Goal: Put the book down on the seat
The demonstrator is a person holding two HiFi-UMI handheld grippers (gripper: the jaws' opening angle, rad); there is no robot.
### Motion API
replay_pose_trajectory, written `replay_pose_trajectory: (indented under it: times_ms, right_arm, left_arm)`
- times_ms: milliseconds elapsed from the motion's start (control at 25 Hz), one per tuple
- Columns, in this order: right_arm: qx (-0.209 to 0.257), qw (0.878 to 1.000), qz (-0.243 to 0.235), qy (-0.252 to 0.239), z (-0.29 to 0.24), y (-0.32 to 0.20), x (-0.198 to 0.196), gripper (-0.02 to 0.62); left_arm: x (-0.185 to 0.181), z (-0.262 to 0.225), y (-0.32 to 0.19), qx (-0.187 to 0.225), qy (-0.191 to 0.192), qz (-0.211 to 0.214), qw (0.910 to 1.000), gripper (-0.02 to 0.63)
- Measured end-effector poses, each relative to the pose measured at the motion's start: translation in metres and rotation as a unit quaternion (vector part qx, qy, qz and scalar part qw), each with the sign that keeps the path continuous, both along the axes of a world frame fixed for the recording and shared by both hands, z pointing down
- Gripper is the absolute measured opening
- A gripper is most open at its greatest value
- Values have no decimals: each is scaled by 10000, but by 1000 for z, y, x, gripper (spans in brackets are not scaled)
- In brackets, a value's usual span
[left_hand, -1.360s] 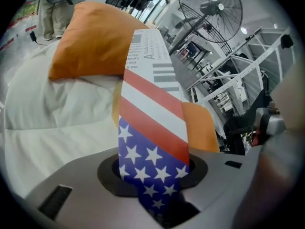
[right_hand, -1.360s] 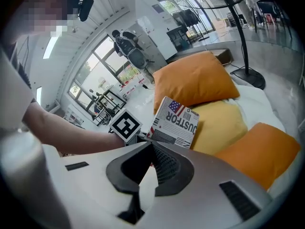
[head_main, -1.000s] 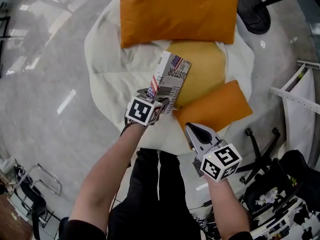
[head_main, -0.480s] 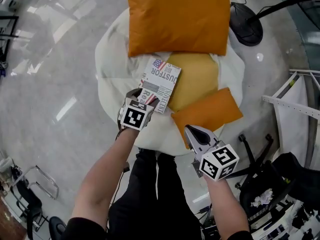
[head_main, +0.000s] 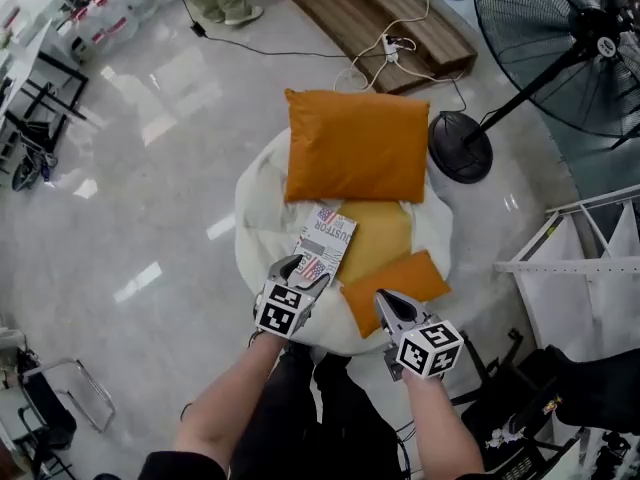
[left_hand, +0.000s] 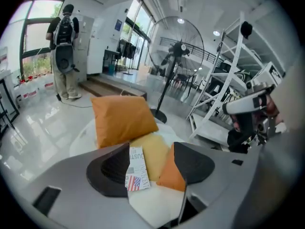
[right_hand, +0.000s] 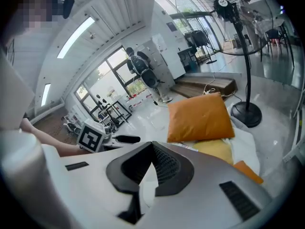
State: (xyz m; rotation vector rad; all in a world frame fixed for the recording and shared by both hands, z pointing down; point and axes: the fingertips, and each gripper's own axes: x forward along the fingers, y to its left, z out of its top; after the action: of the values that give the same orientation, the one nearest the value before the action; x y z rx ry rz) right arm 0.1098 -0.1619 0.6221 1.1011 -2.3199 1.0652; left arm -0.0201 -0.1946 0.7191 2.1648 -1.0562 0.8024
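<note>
**Q:** Which step is shown?

**A:** The release appears done. The white seat (head_main: 262, 193) carries a large orange cushion (head_main: 355, 146). The book (head_main: 326, 243) lies flat on the seat beside a yellow cushion (head_main: 380, 238). The left gripper (head_main: 303, 273) has just opened its jaws wide and is empty.

**Q:** And next?

**A:** The right gripper (head_main: 388, 303) is closed on nothing, so probably only withdrawal remains.

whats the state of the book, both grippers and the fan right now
book, lying flat on the white seat, cover up, not held
left gripper, jaws have just been opening, open, empty
right gripper, shut, empty
fan, standing upright; spinning or not unclear
</note>
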Motion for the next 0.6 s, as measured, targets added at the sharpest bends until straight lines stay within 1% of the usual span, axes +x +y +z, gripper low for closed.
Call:
replay_pose_trajectory:
  times_ms: [120,240,320,440,520,600]
  right_arm:
    - [309,9995,-24,8,-43,-10,0,15]
    - [635,9980,27,3,-90,-10,4,15]
    - [867,9962,77,12,-122,0,7,14]
    - [1154,9933,22,53,-162,17,11,14]
    - [1359,9907,-18,30,-187,27,12,14]
    - [1607,9870,-38,-13,-212,34,14,14]
  left_arm:
    - [-5,-73,-18,543,416,-357,9970,287]
    - [-12,-143,-23,925,706,-639,9912,218]
    - [-16,-189,-16,1136,842,-760,9870,207]
    - [-19,-249,-2,1483,903,-755,9819,172]
    - [-19,-279,8,1668,855,-623,9803,153]
    - [-16,-302,17,1819,790,-467,9790,120]
